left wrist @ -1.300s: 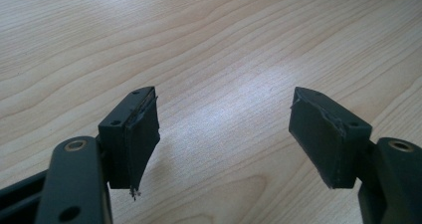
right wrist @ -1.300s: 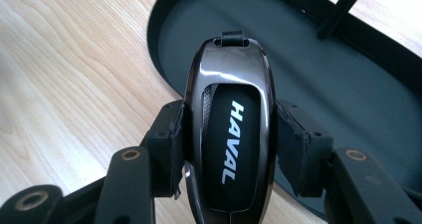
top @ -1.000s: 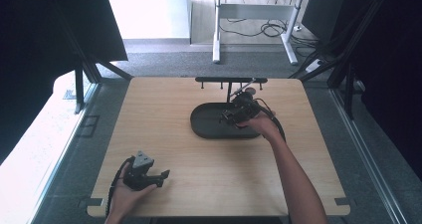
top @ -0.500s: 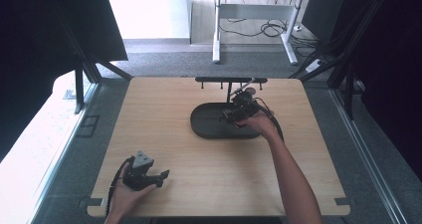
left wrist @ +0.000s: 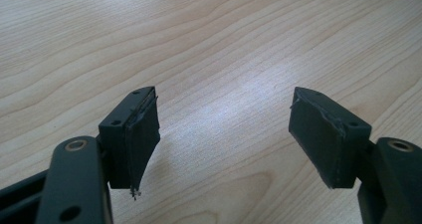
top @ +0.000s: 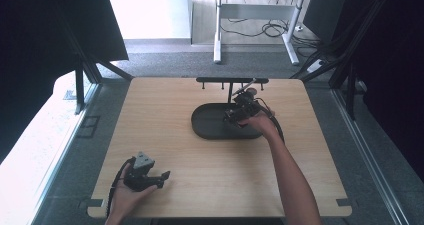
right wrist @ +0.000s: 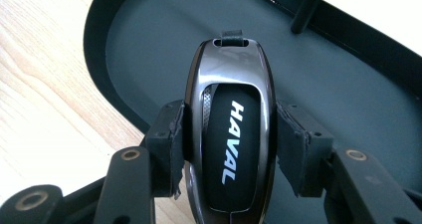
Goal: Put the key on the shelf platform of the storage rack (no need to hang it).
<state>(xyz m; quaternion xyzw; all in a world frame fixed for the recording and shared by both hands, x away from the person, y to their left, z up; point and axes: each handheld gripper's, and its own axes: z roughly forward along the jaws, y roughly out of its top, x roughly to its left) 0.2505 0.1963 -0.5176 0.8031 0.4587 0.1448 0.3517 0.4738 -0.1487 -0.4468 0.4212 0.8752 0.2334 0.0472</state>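
A glossy dark car key fob (right wrist: 230, 104) with white HAVAL lettering sits upright between the pads of my right gripper (right wrist: 229, 134), which is shut on its two sides. The fob hangs just over the near end of a black oval tray (right wrist: 149, 40). In the high view the right gripper (top: 239, 111) is above the tray (top: 207, 127) near its right half. My left gripper (top: 161, 177) rests low at the table's front left. In its own view the left gripper (left wrist: 224, 129) has its jaws apart over bare wood, with nothing between them.
A black rack with a cross bar and small hooks (top: 231, 80) rises from the back of the tray; its post (right wrist: 309, 7) stands just beyond the fob. The wooden table (top: 165, 105) has free surface on the left and front. Dark frame legs flank the table.
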